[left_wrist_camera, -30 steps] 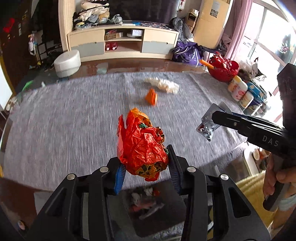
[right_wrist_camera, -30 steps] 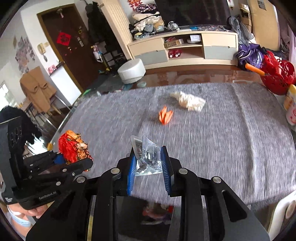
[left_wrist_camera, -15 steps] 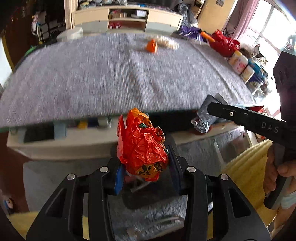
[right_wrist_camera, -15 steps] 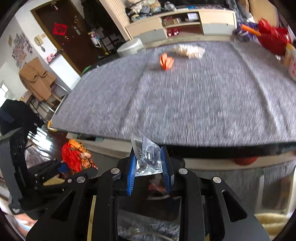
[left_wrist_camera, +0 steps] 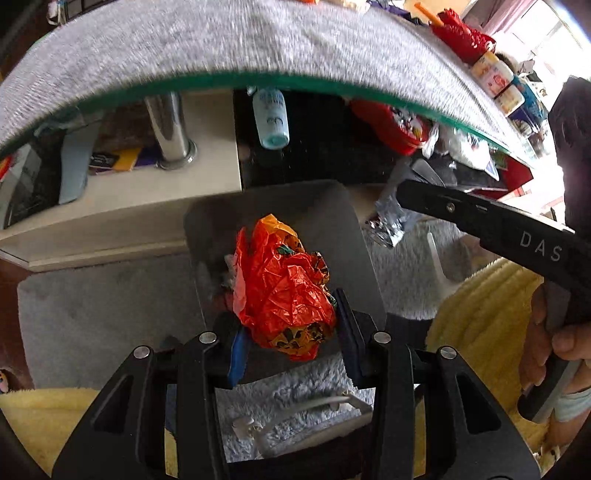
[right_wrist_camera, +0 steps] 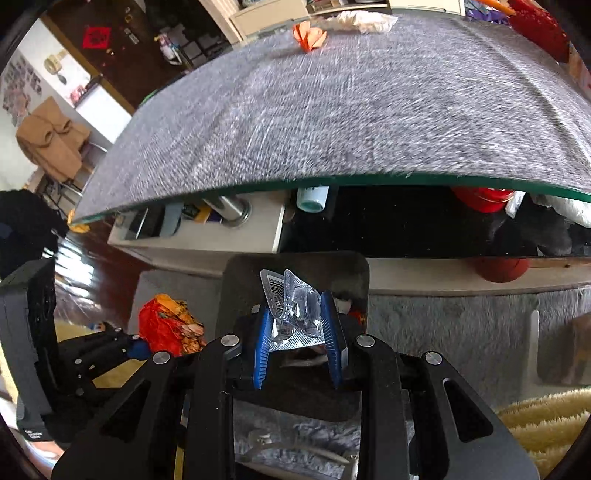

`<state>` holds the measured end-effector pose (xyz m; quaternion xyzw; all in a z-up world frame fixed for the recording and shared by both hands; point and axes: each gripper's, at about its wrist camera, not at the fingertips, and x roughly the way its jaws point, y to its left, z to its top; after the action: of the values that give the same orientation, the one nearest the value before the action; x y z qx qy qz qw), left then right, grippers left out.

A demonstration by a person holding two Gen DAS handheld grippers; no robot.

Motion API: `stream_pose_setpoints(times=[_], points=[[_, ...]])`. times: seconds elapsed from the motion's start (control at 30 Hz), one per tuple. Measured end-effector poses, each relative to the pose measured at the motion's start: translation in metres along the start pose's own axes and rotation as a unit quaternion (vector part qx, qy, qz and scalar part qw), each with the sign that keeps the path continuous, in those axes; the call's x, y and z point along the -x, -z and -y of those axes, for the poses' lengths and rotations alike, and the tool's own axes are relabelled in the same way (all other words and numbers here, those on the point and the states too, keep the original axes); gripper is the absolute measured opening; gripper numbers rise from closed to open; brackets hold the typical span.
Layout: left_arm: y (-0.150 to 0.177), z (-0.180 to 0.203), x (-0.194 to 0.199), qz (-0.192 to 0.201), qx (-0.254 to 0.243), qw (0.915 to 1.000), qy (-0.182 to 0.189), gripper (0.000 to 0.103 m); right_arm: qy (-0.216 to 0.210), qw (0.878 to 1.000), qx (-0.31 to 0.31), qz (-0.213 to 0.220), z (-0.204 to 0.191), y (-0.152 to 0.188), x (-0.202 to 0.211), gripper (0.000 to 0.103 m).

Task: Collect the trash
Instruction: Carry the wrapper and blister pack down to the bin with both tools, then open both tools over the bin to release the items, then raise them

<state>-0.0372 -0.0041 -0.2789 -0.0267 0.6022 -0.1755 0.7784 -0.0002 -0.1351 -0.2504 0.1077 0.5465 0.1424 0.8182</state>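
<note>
A grey woven cloth (right_wrist_camera: 369, 110) covers the glass-edged tabletop (right_wrist_camera: 332, 181), which arches across the top of both wrist views; at its far side lie a small orange paper scrap (right_wrist_camera: 309, 35) and a crumpled white wrapper (right_wrist_camera: 364, 19). Below the edge we see a shelf with a pale blue bottle (left_wrist_camera: 271, 122) and a chrome leg (left_wrist_camera: 170, 131), and grey shag carpet (left_wrist_camera: 92, 314) on the floor.

Our left tongs (left_wrist_camera: 290, 345) are clenched on a crumpled orange-red plastic bag (left_wrist_camera: 284, 291) – thin, shiny film, heavily creased, with darker printed patches near its lower end. It bulges up and forward from between the blue-padded fingers (left_wrist_camera: 236, 354) and sits over the open mouth of a dark grey bin (left_wrist_camera: 343, 218) on the carpet, where other scraps show dimly inside.

Our right tongs (right_wrist_camera: 297, 345) grip a used blister pack (right_wrist_camera: 299, 314) – clear plastic bubbles on silver foil, folded, with a barcode strip on its upper left corner. From the right wrist it also hangs above the bin (right_wrist_camera: 236, 295); from the left wrist the blister pack (left_wrist_camera: 389, 221) shows as crinkled foil at the tip of the right tongs (left_wrist_camera: 410, 195), just beside the bin's right rim. The bag (right_wrist_camera: 168, 325) appears again at the left of the right wrist view, held in the left tongs (right_wrist_camera: 136, 349).
</note>
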Motion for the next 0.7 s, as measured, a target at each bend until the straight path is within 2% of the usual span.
stream_pose_setpoints(times=[0.37, 0.47, 0.5, 0.57, 0.63, 0.7], points=[[-0.001, -0.005, -0.012, -0.013, 0.012, 0.9998, 0.011, 0.042, -0.008, 1.0, -0.007, -0.02, -0.002, -0.006, -0.016, 0.029], [-0.002, -0.007, -0.012, -0.013, 0.015, 0.9997, 0.011, 0.047, -0.005, 1.0, -0.009, -0.027, -0.002, -0.006, -0.019, 0.029], [-0.002, -0.008, -0.012, -0.012, 0.016, 0.9997, 0.011, 0.053, -0.005, 1.0, -0.011, -0.028, -0.002, -0.006, -0.02, 0.032], [-0.003, -0.009, -0.01, -0.007, 0.018, 0.9998, 0.008, 0.061, -0.004, 1.0, -0.015, -0.025, -0.002, -0.007, -0.02, 0.055], [-0.003, -0.01, -0.008, -0.002, 0.019, 0.9998, 0.005, 0.065, -0.001, 1.0, -0.02, -0.015, 0.001, -0.008, -0.016, 0.057], [-0.004, -0.012, -0.005, 0.004, 0.022, 0.9998, 0.0, 0.075, 0.002, 1.0, -0.03, -0.007, 0.007, -0.009, -0.012, 0.059]])
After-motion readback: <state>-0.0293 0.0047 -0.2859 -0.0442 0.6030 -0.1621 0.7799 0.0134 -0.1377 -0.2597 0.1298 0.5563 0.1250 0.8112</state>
